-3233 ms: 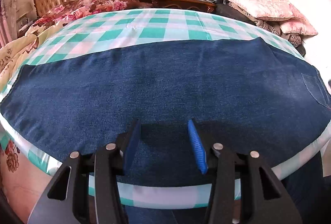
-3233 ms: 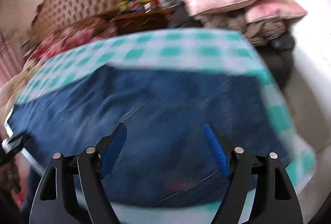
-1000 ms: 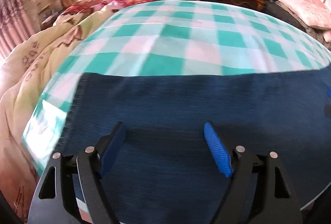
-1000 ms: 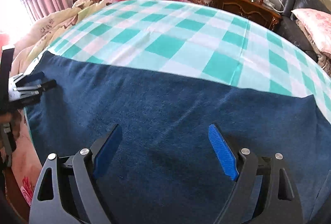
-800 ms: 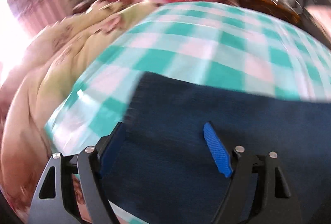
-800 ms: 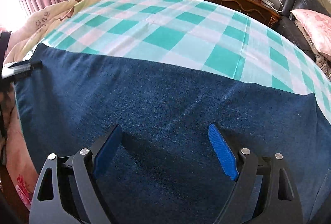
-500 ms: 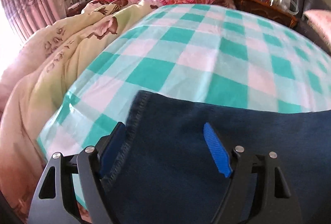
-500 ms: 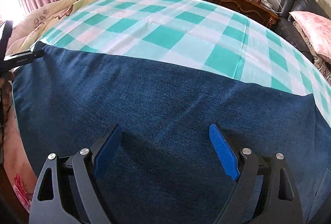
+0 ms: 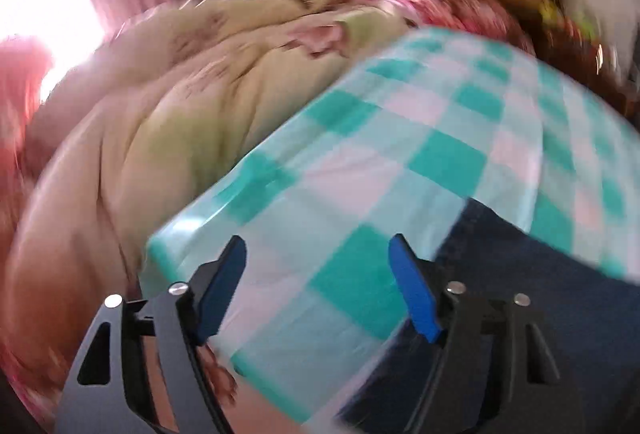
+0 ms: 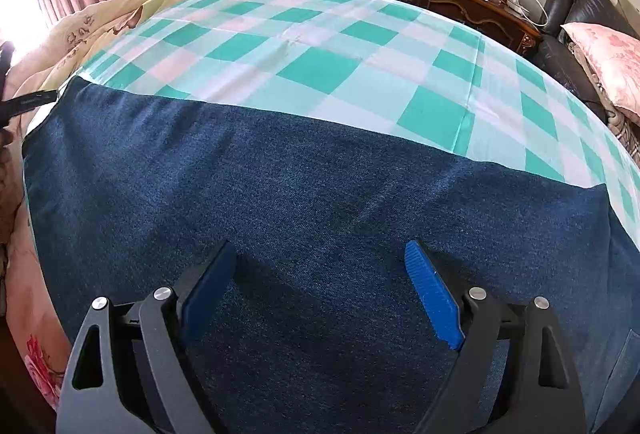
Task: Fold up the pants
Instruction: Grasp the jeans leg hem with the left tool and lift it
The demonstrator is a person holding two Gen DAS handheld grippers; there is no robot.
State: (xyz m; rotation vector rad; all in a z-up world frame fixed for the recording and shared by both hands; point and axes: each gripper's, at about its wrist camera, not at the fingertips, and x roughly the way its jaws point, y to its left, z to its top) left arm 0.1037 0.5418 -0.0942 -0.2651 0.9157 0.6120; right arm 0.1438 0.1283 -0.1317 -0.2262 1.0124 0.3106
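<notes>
Left wrist view, heavily blurred. At far left and upper left lies a cream quilt [image 9: 168, 105], bunched beside the checked sheet [image 9: 360, 169]. At lower centre the left gripper [image 9: 318, 266] stands wide open with nothing between its blue pads; only sheet shows in the gap. The pants [image 9: 532, 298] occupy the lower right corner of the frame, their hemmed end just beside and partly behind the right-hand finger. Judgement: the tool is placed off the leg end so that it can take the hem, which is the natural grip for a lengthwise fold.

Right wrist view, sharp. At the far left edge the tip of the left gripper [image 10: 30, 101] appears, next to the left corner of the denim. The pants [image 10: 304, 201] lie flat across the lower half of the frame, from the left edge to the right, on the checked sheet [image 10: 320, 69], which fills the upper centre. At bottom centre the right gripper [image 10: 320, 270] hovers over the cloth, jaws spread wide, holding nothing. A pocket seam shows at lower right, so the waist end probably lies that way. Judgement: the garment is spread smooth to give clean fold lines; no fold across its length is yet visible.
</notes>
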